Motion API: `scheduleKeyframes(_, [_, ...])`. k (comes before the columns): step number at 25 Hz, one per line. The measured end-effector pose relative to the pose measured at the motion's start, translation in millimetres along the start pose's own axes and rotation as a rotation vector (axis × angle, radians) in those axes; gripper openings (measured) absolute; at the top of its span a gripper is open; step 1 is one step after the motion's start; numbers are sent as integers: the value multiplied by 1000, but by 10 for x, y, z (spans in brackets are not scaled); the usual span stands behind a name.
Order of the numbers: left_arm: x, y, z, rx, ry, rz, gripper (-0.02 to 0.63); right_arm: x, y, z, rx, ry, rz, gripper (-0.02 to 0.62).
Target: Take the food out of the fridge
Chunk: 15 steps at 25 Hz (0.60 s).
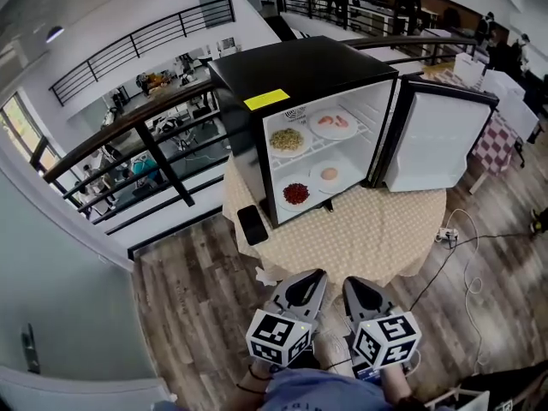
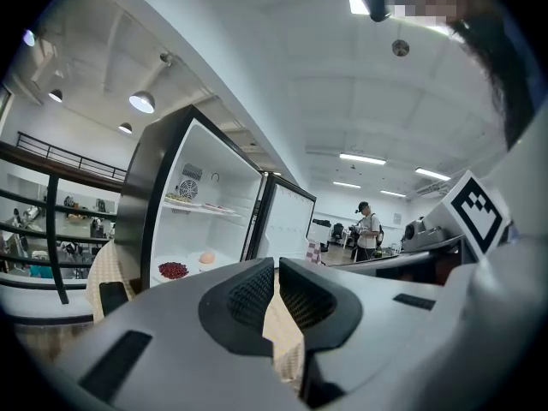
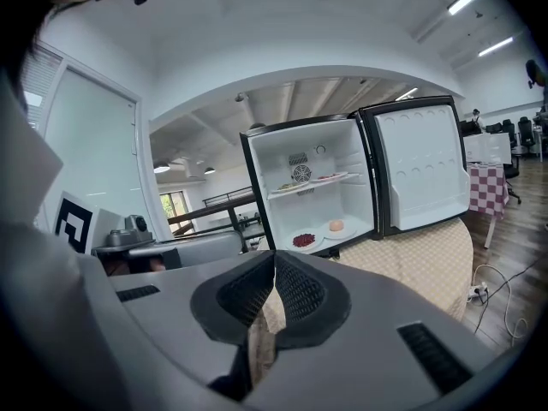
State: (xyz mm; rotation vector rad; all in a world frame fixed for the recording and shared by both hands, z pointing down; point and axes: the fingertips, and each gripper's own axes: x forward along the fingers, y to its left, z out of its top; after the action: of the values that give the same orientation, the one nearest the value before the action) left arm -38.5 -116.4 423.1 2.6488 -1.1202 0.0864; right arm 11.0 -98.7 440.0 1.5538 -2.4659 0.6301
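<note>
On the cloth-covered table (image 1: 390,229) stands the black fridge (image 1: 295,71), its door (image 1: 437,144) open to the right. Inside, a plate of yellow food (image 1: 288,139) and a plate of pink food (image 1: 334,123) sit on the wire shelf, with a plate of red food (image 1: 296,193) and a plate with a pale round piece (image 1: 329,175) on the fridge floor below. The left gripper (image 1: 312,275) and right gripper (image 1: 354,283) hover side by side short of the table, well apart from the fridge. Both have their jaws pressed together on nothing.

Bright, even indoor light; comes from above, off ceiling strips (image 2: 364,157) and round lamp (image 2: 142,102). Soft faint shadows only. White fridge interior (image 1: 321,157) close to blown out. Bends hard at edges under fisheye, darkens to black in corners of both gripper views. Sharp mid-frame, little motion blur
</note>
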Motion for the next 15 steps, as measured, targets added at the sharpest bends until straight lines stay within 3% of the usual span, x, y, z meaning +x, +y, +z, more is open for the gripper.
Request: scheduleKeyframes(15, [80, 367, 17, 4, 11, -26, 20, 356, -71, 69, 11, -8, -49, 20])
